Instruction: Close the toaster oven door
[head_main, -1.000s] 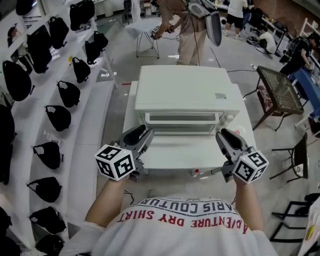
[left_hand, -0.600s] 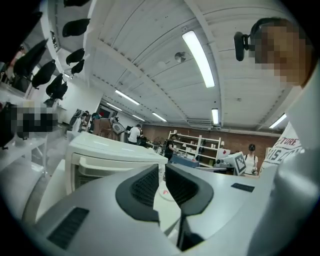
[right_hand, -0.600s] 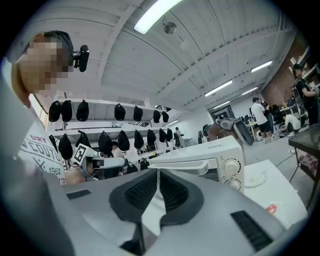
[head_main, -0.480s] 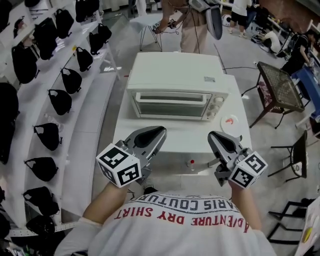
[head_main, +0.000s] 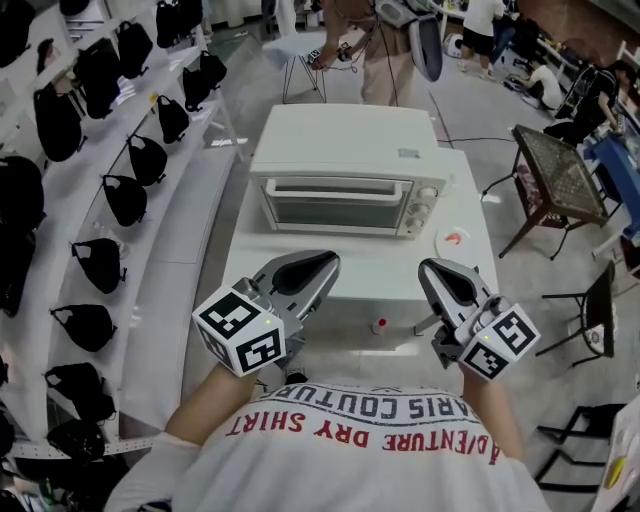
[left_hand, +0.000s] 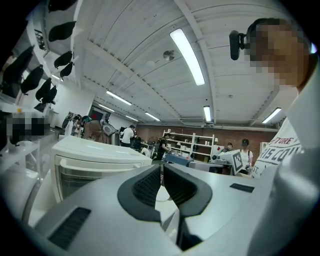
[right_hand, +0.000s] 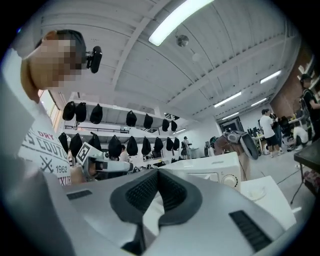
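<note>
The white toaster oven (head_main: 345, 165) stands at the far side of a white table (head_main: 300, 285), its glass door (head_main: 335, 210) upright and closed. Both grippers hang over the table's near part, well short of the oven and pointing at it. My left gripper (head_main: 328, 263) is shut with nothing between its pads; its jaws have just been closing. The right gripper (head_main: 429, 267) is likewise shut and empty after closing. In the left gripper view the oven (left_hand: 95, 160) sits left of the closed left gripper (left_hand: 161, 169). The right gripper view shows it (right_hand: 212, 170) beyond the closed right gripper (right_hand: 157, 172).
A small white plate (head_main: 455, 239) lies right of the oven, and a small red-topped object (head_main: 379, 325) sits at the table's near edge. Shelves of black bags (head_main: 110, 190) line the left. A dark side table (head_main: 555, 175) and people stand farther back.
A second ago the oven door lay open and flat with both grippers at its front edge. Now the door is up and closed, and both grippers have drawn back with their jaws closed.
</note>
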